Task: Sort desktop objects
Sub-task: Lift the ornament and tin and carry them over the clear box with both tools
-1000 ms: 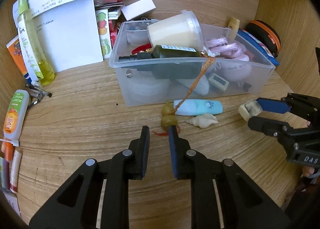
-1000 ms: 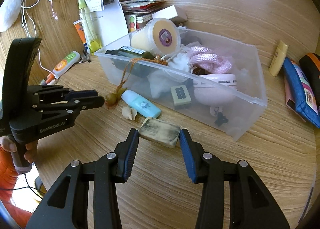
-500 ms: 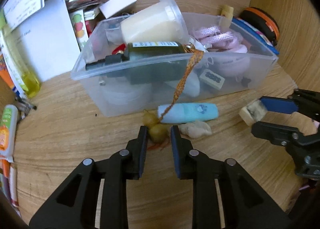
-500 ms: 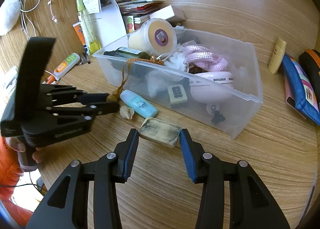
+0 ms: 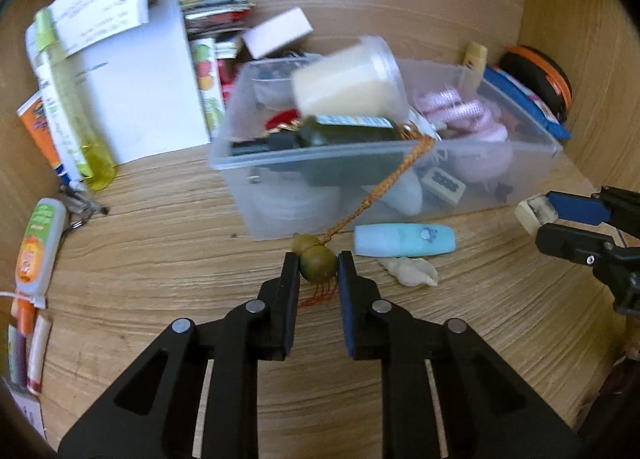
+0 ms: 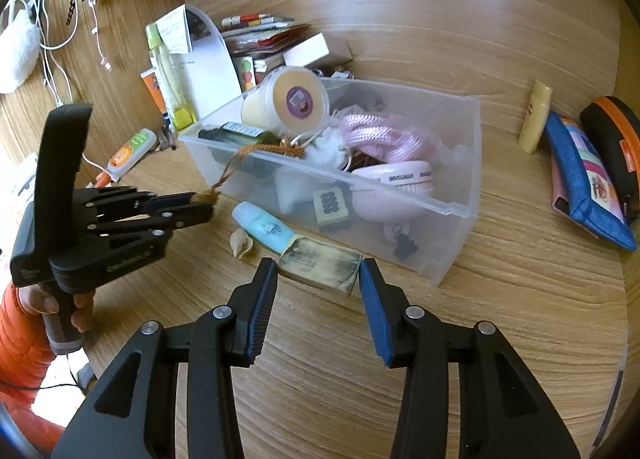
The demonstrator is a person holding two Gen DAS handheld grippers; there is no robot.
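Right wrist: "BOOSHAN" on pink case (image 6: 404, 178)

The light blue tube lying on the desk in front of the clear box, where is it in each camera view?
Left wrist view: light blue tube lies right of centre, just beyond the tongs' tips.
Right wrist view: light blue tube lies left of centre, partly behind the worn eraser.
Shared landmark: the seashell beside it.

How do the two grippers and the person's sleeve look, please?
Both grippers, left gripper and right gripper, are black plastic with triangular cut-outs, silver pivot pins and ribbed blue pads. The left gripper's side bears pale lettering. The sleeve is orange and quilted.
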